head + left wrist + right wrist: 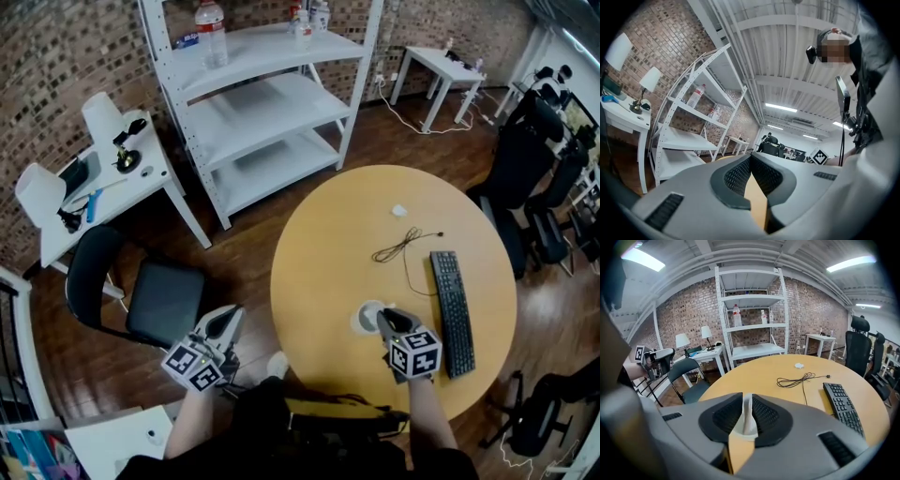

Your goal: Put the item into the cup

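Note:
A white cup (364, 319) stands on the round wooden table (328, 244) near its front edge. My right gripper (384, 321) hangs right over the cup, covering its right side. In the right gripper view a thin white item (747, 409) stands upright between the pads, its lower end inside the cup's rim (740, 433); the jaws stand slightly apart around it. My left gripper (228, 317) is off the table to the left, above the floor beside the chair, shut with nothing in it (751, 158).
A black keyboard (452, 312) lies to the right of the cup, with a coiled black cable (401, 246) behind it and a small white scrap (399, 210) further back. A black chair (150, 295) stands left of the table and white shelving (262, 103) behind.

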{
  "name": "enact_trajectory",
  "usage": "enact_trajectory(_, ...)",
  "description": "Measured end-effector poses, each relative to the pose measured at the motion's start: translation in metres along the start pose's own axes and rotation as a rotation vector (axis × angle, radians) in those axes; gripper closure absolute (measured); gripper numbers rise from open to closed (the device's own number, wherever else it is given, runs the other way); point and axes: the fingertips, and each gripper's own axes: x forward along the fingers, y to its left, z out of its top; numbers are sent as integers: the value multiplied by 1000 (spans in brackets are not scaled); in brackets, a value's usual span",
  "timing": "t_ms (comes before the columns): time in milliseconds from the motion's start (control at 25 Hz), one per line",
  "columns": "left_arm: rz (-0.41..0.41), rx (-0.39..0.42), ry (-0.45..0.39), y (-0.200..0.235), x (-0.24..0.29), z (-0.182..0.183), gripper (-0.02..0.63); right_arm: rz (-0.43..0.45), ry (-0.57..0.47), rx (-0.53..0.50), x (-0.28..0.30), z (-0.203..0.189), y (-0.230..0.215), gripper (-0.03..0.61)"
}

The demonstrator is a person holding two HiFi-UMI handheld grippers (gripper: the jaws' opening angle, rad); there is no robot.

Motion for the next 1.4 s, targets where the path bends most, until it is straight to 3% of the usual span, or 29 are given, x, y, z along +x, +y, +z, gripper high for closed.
enact_trajectory(240, -22, -1, 7, 8, 1, 1, 618, -16, -23, 18, -1, 3, 3, 509)
enact_trajectory(520, -95, 12, 35, 3, 25, -4, 618, -64, -140, 105, -26, 13, -9, 509)
enact_trajectory(760, -278, 44, 97, -39, 85, -16, 618, -175, -334, 234, -98, -1, -45, 511)
enact_trajectory(1000, -431, 63, 138, -82, 123, -20, 618, -388, -517, 257, -182, -24, -67, 561)
enact_trajectory(1200, -531, 93, 184, -119, 146, -32, 618, -514, -564, 288, -230, -59, -71, 569)
enact_trajectory(1400, -568, 124, 182, -142, 164, -28, 618, -557, -564, 343, -250, -92, -67, 571)
